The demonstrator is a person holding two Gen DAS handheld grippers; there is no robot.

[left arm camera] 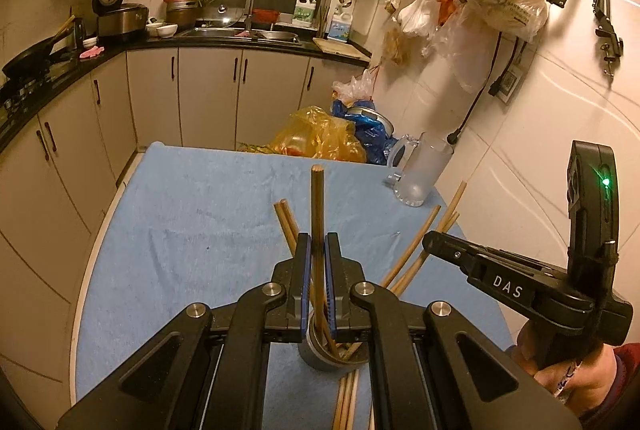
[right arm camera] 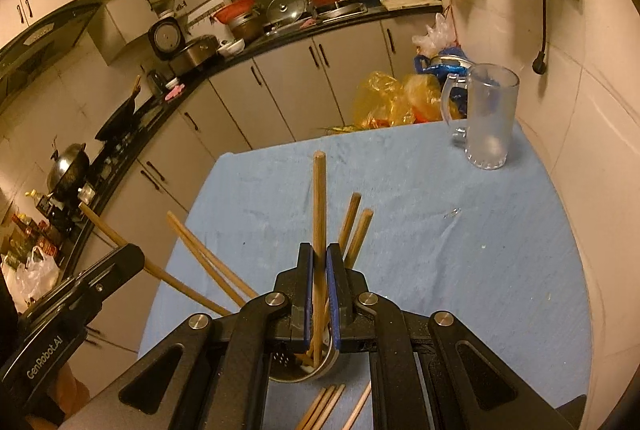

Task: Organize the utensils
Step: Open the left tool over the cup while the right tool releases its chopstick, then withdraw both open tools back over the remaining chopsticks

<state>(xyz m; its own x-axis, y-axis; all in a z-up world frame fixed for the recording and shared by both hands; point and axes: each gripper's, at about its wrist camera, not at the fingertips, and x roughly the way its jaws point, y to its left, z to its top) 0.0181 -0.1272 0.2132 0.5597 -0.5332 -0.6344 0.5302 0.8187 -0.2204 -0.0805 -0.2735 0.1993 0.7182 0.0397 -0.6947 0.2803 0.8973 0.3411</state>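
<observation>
We are holding a chopstick in each gripper. In the left wrist view, the left gripper (left arm camera: 318,250) is pinching one chopstick (left arm camera: 317,206) tight between its blue-padded fingers (left arm camera: 305,270); the stick is standing nearly upright, its lower end reaching down into the metal holder (left arm camera: 316,354) that is sitting directly beneath the fingers. In the right wrist view, the right gripper (right arm camera: 319,262) is likewise clamping a second chopstick (right arm camera: 319,198), narrow fingers (right arm camera: 333,278) pressing on it, its lower end inside the rim of the same holder (right arm camera: 320,374).

Loose chopsticks (left arm camera: 347,402) are lying flat on the blue cloth (left arm camera: 192,214) just in front of the holder, nearer to us. More chopsticks (left arm camera: 287,226) are already leaning out of the holder at slants, fanning to both sides of it. The right gripper's black body (left arm camera: 516,278) is showing just right of the holder in the left view, with the person's hand (left arm camera: 568,370) wrapped around its grip.

Beyond the holder, well apart from it at the far right corner of the counter, a frosted glass mug (right arm camera: 490,118) is standing upright. Behind the counter's far edge, yellow plastic bags (right arm camera: 384,102) are sitting on the floor.
</observation>
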